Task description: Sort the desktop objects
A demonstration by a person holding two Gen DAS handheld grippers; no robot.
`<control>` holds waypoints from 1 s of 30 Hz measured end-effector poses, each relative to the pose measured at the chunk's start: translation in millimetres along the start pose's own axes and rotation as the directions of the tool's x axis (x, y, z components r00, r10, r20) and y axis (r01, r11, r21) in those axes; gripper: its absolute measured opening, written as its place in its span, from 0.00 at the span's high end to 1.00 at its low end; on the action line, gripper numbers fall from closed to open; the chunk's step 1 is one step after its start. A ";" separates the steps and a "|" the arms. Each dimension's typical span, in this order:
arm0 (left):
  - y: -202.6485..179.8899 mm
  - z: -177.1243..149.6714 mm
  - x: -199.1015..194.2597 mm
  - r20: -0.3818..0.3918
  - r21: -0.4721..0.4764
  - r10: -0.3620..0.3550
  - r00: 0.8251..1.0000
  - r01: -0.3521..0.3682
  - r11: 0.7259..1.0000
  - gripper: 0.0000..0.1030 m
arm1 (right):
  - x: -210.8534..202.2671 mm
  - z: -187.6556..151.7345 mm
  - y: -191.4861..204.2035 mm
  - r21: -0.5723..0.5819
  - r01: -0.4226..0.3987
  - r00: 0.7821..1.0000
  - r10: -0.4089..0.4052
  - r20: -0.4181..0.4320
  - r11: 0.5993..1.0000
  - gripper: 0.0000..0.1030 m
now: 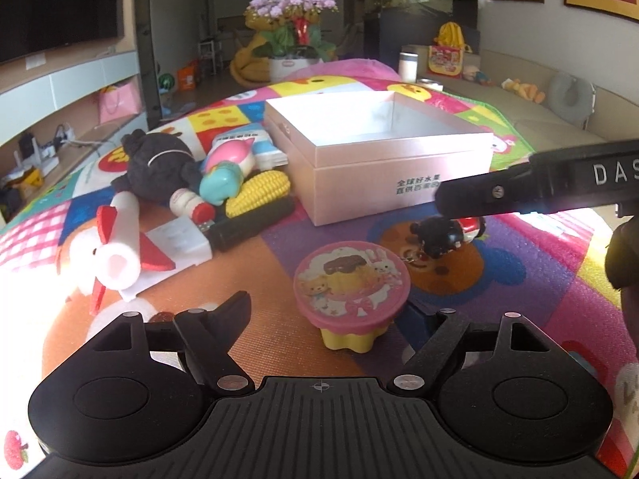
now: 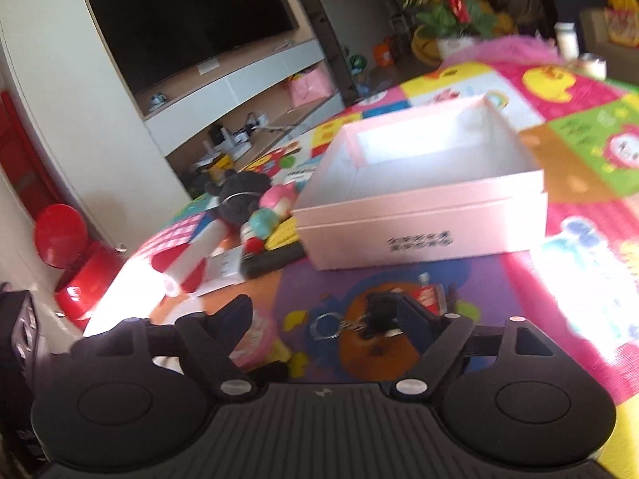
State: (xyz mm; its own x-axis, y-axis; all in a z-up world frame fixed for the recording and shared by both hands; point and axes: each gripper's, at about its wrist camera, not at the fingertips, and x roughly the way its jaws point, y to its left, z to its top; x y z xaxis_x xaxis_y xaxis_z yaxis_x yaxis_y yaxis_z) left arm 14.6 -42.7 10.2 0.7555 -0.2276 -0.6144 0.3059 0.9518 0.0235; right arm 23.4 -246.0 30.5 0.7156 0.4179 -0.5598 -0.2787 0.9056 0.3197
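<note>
Left gripper (image 1: 335, 311) is angled down over the patterned worktop (image 1: 247, 279), fingers spread either side of a pink-lidded pudding cup (image 1: 351, 295), pads not seen pressing it. Right gripper (image 2: 323, 311) is likewise tilted down, fingers spread w/ nothing pinched; a black keychain toy (image 2: 375, 311) lies on the worktop between the tips, just in front of the open pink box (image 2: 423, 219). Box is set mid-worktop, w/ a toy pile at its left: black plush (image 1: 159, 167), corn cob (image 1: 259, 191), foam rocket (image 1: 120, 239). Left wrist view alone shows the right gripper's arm crossing in from the right edge. Right wrist view, blurred, alone shows the keyring (image 2: 325, 325) and a red bin (image 2: 72, 255) beyond the left edge.
</note>
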 end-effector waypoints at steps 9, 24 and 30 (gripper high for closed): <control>31.3 -5.7 -5.0 -0.013 -0.056 0.145 0.989 -0.146 0.988 0.07 | 10.5 5.8 -33.0 -0.088 0.258 0.965 -0.253 0.064 0.962 0.51; 32.8 -15.7 -10.1 -0.016 -0.083 0.090 0.996 -0.091 0.992 0.02 | 8.3 -11.3 -25.0 -0.124 0.153 0.979 -0.167 -0.120 0.980 0.57; 35.7 -17.2 -11.0 -0.016 -0.107 0.093 0.996 -0.094 0.990 0.01 | -6.7 -19.9 1.8 -0.240 0.071 0.989 -0.099 -0.107 0.968 0.51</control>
State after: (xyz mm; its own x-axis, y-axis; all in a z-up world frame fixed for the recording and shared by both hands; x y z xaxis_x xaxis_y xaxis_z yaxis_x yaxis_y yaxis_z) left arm 7.2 -2.6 4.2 0.7711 -0.1346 -0.6223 0.1697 0.9855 -0.0029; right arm 5.3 -245.7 19.6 0.6670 0.3317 -0.6672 -0.3729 0.9238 0.0865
